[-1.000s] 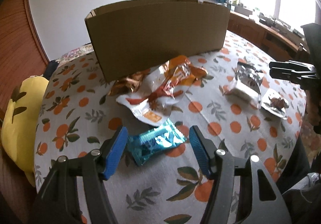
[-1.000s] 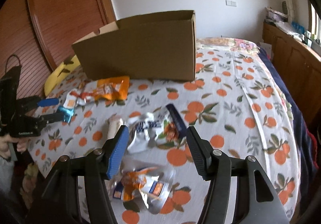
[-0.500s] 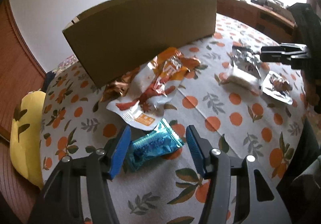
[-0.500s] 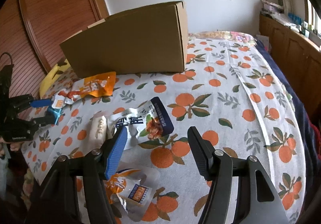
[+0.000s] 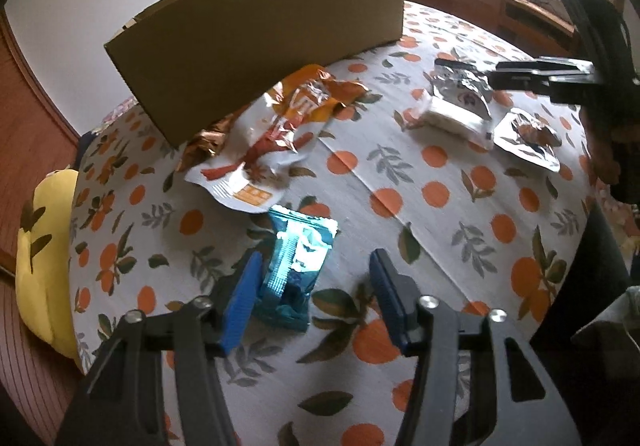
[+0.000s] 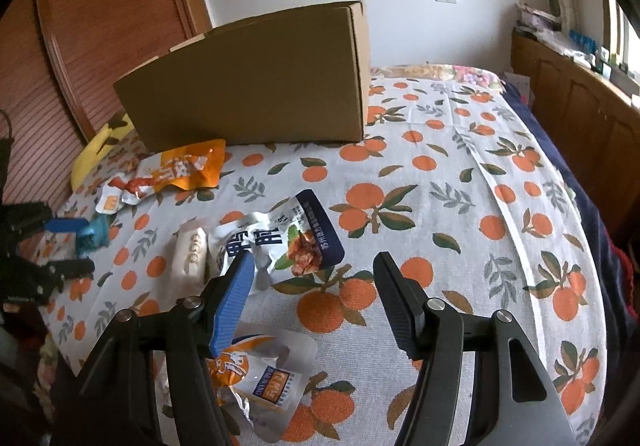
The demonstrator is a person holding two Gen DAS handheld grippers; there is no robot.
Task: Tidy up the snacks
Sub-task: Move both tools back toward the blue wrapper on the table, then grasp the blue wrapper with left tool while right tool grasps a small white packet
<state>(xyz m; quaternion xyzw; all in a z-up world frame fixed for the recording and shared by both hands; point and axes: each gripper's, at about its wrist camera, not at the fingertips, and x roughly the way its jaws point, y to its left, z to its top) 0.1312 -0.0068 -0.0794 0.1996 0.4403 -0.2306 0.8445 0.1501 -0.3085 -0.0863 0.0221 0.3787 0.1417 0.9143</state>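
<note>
A teal snack packet [image 5: 294,268] lies on the orange-print cloth between the open fingers of my left gripper [image 5: 316,282], close to the left finger. An orange and white pouch [image 5: 280,134] lies beyond it, in front of a tall cardboard box [image 5: 260,46]. My right gripper [image 6: 316,278] is open above a silver and navy pouch [image 6: 284,242], with a small white packet [image 6: 191,254] to its left and a clear orange-labelled packet [image 6: 256,378] under the left finger. The box [image 6: 256,86] stands behind.
A yellow cushion [image 5: 44,258] lies at the table's left edge. A crumpled copper wrapper [image 5: 208,138] sits by the box corner. Wooden cabinets [image 6: 580,94] run along the right wall. The right gripper shows in the left wrist view [image 5: 544,80] over the silver packets.
My left gripper has moved down and closer to the teal packet, which now lies lengthwise by the left finger. My right gripper has moved nearer the silver and navy pouch.
</note>
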